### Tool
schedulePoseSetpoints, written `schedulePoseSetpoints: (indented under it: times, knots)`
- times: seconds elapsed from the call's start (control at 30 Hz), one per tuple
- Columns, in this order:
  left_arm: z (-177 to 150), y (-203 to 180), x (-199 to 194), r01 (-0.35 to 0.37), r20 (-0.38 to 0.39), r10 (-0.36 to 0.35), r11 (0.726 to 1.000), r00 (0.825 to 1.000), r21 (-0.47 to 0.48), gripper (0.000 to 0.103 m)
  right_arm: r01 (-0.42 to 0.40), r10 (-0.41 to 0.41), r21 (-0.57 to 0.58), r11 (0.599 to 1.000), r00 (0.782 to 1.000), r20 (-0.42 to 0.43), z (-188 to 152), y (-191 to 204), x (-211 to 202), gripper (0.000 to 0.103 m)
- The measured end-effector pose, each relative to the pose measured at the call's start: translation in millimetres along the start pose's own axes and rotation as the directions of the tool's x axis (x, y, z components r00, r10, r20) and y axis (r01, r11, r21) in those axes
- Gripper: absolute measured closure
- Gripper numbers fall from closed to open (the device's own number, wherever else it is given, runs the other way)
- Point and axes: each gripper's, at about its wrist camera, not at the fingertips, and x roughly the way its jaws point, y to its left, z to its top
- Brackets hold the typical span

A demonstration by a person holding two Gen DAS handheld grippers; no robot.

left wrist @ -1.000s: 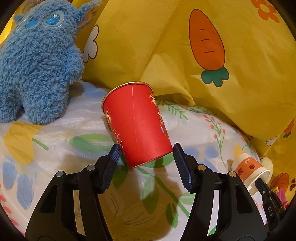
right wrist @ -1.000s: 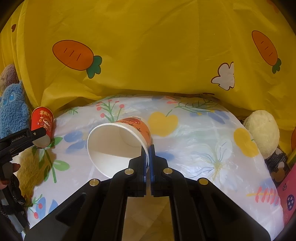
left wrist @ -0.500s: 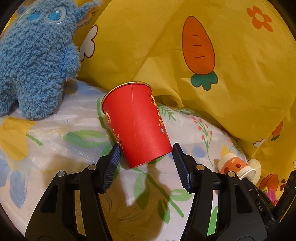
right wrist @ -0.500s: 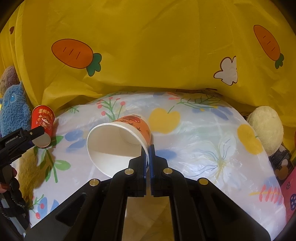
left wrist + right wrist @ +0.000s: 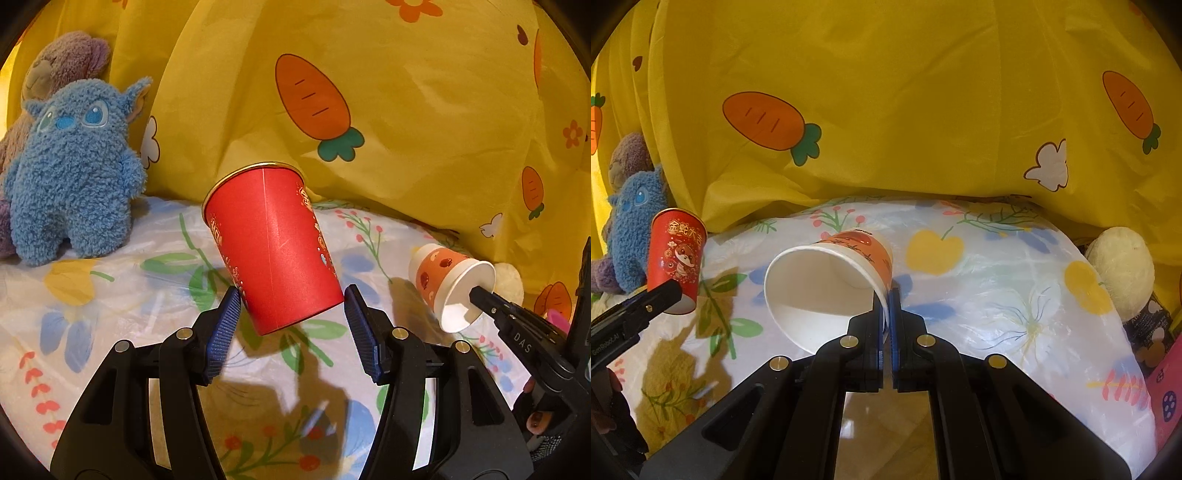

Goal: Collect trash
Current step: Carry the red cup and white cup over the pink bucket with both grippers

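1. Two cups are off the floral sheet (image 5: 110, 295), one in each of our claws.
2. Our left claw (image 5: 291, 325) grips the red cup (image 5: 273, 243) by its base, jaws about half spread; the blue plush toy (image 5: 70, 177) now sits farther left in its view than a second ago.
3. Our right claw (image 5: 885, 306) stays pinched shut on the rim of the orange cup (image 5: 831, 280), barely moved, before the yellow carrot cloth (image 5: 886, 92).
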Motion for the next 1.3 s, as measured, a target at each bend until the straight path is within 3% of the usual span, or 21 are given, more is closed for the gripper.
schedulePoseSetpoints:
  times: [0.37, 0.67, 1.07, 1.3]
  knots:
    - [-18, -45, -66, 0.051, 0.071, -0.056, 0.996, 0.996, 0.067, 0.046, -0.034, 0.038, -0.038, 0.999, 0.995, 0.09, -23, -1, -101, 0.099]
    - [-48, -88, -109, 0.085, 0.102, -0.102, 0.984, 0.99, 0.153, 0.046, 0.003, 0.001, -0.034, 0.999, 0.991, 0.135, -61, -17, -161, 0.099]
    - [-89, -146, -132, 0.157, 0.092, -0.188, 0.951, 0.978, 0.267, 0.046, 0.071, -0.073, 0.019, 0.997, 0.983, 0.166, -100, -57, -208, 0.099]
    - [-107, -189, -135, 0.224, 0.071, -0.262, 0.916, 0.963, 0.334, 0.046, 0.125, -0.139, 0.09, 0.988, 0.975, 0.172, -112, -96, -225, 0.099]
